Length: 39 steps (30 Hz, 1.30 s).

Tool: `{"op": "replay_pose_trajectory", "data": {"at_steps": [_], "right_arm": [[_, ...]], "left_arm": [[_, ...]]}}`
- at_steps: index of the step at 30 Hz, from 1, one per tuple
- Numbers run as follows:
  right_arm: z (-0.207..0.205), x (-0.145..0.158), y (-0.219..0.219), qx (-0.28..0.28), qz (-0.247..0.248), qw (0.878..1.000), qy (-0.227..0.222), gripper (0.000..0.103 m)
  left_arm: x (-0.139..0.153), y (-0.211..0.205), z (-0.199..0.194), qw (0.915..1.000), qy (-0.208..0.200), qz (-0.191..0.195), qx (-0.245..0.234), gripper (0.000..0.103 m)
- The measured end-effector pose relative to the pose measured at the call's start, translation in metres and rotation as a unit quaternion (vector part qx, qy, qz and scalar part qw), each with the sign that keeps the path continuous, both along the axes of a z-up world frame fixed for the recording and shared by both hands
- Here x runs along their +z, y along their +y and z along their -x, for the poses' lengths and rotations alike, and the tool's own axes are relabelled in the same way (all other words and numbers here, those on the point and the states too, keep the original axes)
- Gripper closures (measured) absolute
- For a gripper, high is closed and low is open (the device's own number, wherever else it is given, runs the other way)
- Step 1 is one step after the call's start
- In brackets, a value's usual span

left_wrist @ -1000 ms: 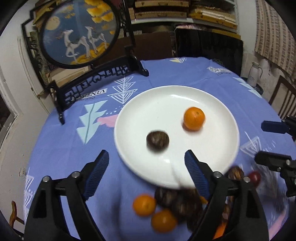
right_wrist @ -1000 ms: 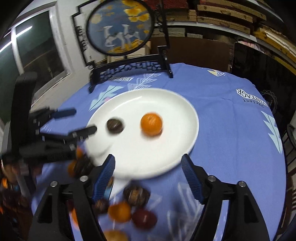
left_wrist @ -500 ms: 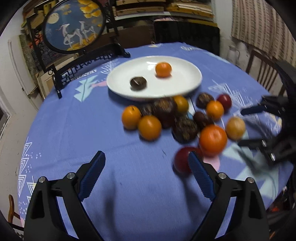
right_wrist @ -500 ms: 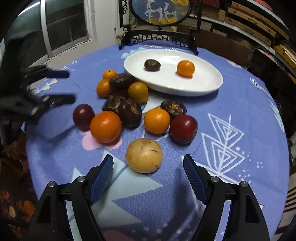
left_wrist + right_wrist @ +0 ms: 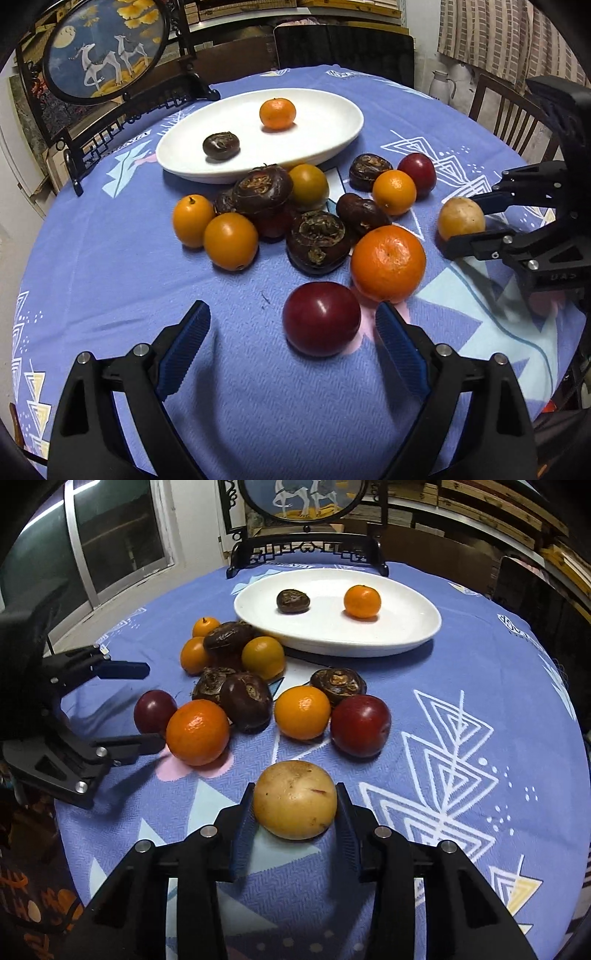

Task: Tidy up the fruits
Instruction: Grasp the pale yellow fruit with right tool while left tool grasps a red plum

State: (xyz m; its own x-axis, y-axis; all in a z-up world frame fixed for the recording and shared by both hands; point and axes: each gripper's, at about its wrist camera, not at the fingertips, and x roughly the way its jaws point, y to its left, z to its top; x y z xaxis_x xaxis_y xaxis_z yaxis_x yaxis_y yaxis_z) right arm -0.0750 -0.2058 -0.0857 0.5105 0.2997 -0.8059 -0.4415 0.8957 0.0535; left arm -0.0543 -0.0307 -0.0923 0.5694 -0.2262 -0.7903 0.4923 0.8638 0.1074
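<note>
Our right gripper (image 5: 294,821) clamped on a speckled pale-yellow fruit (image 5: 294,799), its underside hidden, left gripper (image 5: 291,345) spread wide near a dark-red plum (image 5: 321,318), its far side unseen.

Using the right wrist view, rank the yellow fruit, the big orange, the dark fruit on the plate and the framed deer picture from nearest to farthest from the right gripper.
1. Yellow fruit: between the right gripper's jaws.
2. Big orange: ahead, left.
3. Dark fruit: on the white plate.
4. Deer picture: behind the plate, at the table's far edge.
</note>
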Motion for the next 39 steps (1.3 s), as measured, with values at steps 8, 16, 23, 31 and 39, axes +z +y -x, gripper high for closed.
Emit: {"op": "replay_pose_trajectory", "data": {"at_steps": [8,16,23,31,39], "right_arm": [[-0.002,-0.002,0.005,0.002,0.000,1.000,0.004,0.061],[-0.003,-0.003,0.003,-0.004,-0.001,1.000,0.006,0.061],[-0.002,-0.003,0.003,-0.005,0.000,1.000,0.006,0.061],[0.001,-0.001,0.007,-0.001,0.003,1.000,0.004,0.061],[0.001,0.017,0.005,-0.008,-0.013,1.000,-0.012,0.061]], "left_arm": [[0.000,0.003,-0.005,0.9999,0.009,0.013,0.008,0.015],[-0.005,-0.005,-0.004,0.9988,0.035,0.024,-0.024,0.060],[-0.001,-0.004,0.007,0.9991,0.023,0.018,-0.031,0.064],[0.012,0.009,0.000,0.9998,0.007,0.015,0.012,0.064],[0.034,0.009,-0.015,0.9980,-0.012,0.025,0.058,0.064]]}}
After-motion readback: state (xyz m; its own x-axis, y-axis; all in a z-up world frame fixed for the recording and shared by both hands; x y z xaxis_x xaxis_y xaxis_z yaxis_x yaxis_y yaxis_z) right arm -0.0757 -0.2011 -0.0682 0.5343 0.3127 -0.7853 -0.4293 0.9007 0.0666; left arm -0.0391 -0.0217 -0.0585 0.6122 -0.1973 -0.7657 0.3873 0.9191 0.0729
